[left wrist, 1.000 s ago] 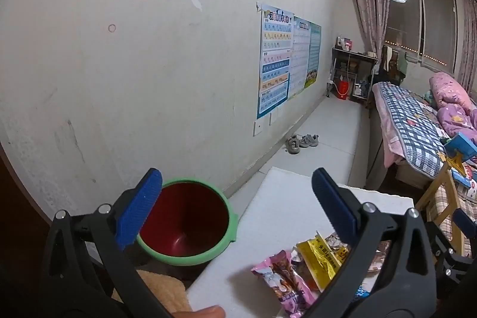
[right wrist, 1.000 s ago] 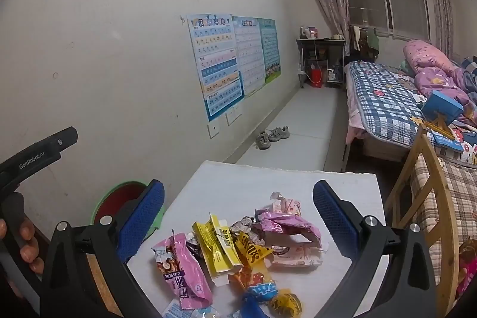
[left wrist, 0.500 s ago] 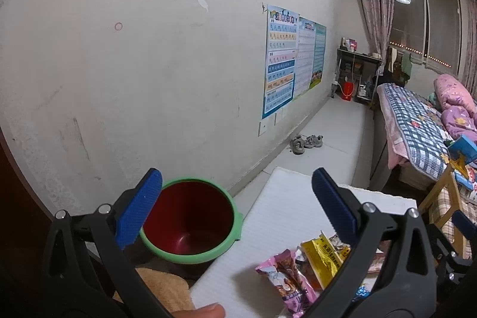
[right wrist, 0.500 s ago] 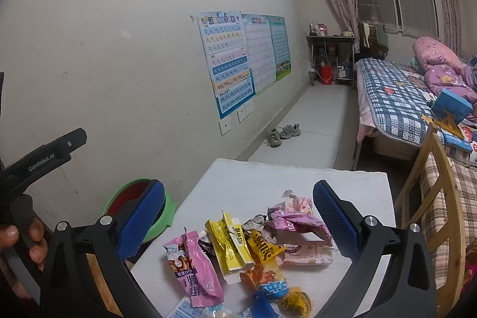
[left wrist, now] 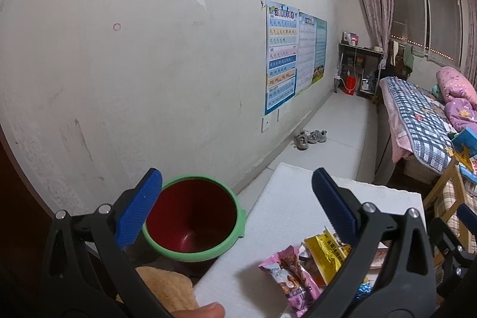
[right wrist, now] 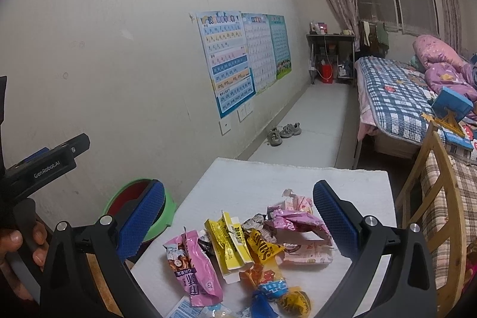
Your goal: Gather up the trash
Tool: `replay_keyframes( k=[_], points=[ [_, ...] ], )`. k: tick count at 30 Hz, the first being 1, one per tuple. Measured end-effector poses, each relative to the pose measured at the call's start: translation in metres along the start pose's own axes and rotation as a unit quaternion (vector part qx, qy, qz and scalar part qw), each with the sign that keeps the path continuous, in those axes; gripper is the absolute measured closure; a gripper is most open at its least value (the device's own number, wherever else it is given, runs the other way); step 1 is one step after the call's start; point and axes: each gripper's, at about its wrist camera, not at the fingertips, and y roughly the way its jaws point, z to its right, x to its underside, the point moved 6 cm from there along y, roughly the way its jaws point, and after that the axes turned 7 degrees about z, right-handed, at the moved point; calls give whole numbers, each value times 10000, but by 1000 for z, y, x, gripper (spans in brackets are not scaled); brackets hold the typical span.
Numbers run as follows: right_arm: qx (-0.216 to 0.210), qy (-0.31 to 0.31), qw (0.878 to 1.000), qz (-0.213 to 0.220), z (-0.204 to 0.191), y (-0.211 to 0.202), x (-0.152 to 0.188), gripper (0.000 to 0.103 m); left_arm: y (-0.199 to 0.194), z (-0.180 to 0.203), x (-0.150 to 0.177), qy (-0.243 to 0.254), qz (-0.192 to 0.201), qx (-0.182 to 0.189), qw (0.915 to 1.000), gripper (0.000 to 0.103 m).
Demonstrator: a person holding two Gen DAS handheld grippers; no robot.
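A pile of snack wrappers [right wrist: 253, 246] lies on the white table [right wrist: 253, 178]: a pink packet [right wrist: 193, 267], a yellow one [right wrist: 229, 243], crumpled pink ones [right wrist: 298, 225]. The pile also shows in the left wrist view [left wrist: 304, 264]. A red bin with a green rim [left wrist: 190, 219] stands left of the table, empty inside; it shows in the right wrist view too [right wrist: 125, 195]. My left gripper [left wrist: 235, 204] is open and empty, above the bin and table edge. My right gripper [right wrist: 238, 216] is open and empty, above the wrappers.
A wall with posters [right wrist: 232, 58] runs along the left. A wooden chair [right wrist: 432, 198] stands right of the table. A bed [right wrist: 396, 97] is at the far right. Shoes [right wrist: 283, 133] lie on the floor. A tan cloth [left wrist: 167, 285] lies beside the bin.
Both grippers have tilted or moved slightly; bin and wrappers shifted a little in view. Both stay open and empty.
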Motion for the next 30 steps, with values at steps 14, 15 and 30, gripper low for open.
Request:
replay_keyframes(
  k=[14,15,30],
  points=[
    [-84,-73,9999,42,0,3,-7,7,1,-1,2,-45,-101,-20,9999,4],
    [-87,-73,9999,53,1,3,-8,7,2,0,2,-47,-112,-4,9999,4],
    [-88,-29,10000,-15,7,6,-5,7,5,2,6,-24,-191,56,9998,4]
  ],
)
